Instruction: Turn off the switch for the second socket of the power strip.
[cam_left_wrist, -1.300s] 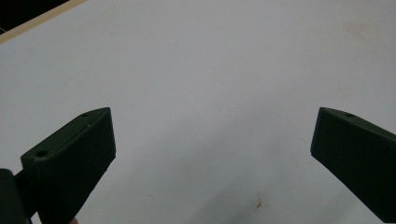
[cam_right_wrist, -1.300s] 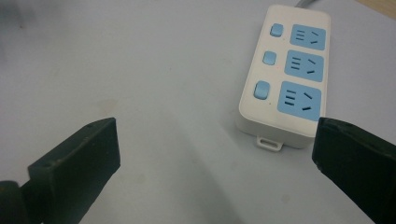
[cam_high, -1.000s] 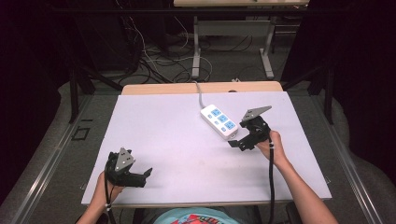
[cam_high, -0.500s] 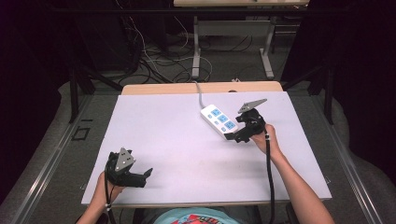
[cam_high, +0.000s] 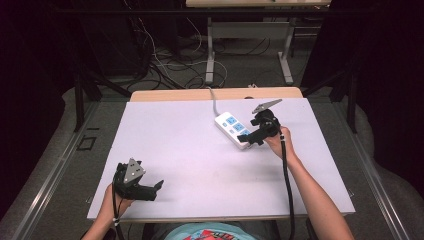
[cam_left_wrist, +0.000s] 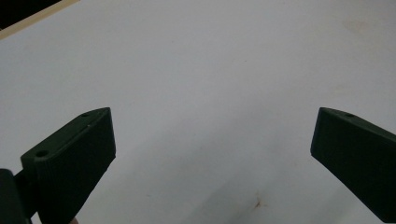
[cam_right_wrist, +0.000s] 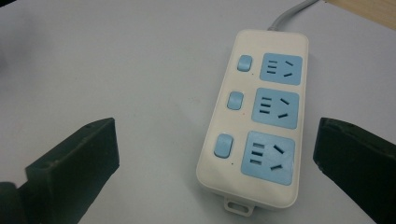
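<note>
A white power strip (cam_high: 231, 128) (cam_right_wrist: 258, 112) with three blue sockets and three blue switches lies on the white table top (cam_high: 200, 150), its grey cord (cam_high: 213, 98) running off the far edge. My right gripper (cam_high: 245, 138) (cam_right_wrist: 215, 163) hovers over the strip's near end, open, its jaws standing wide on either side of the strip with nothing gripped. My left gripper (cam_high: 159, 187) (cam_left_wrist: 212, 154) rests near the front left of the table, open, with bare table between its jaws.
A wooden strip (cam_high: 210, 94) of the table shows beyond the white top. Behind it are table legs (cam_high: 209, 60) and loose cables (cam_high: 165, 65) on the floor. A metal rail (cam_high: 50, 170) runs along the left side.
My right gripper has moved up and to the left, from beside the power strip to over its near end. The left gripper has stayed where it was.
</note>
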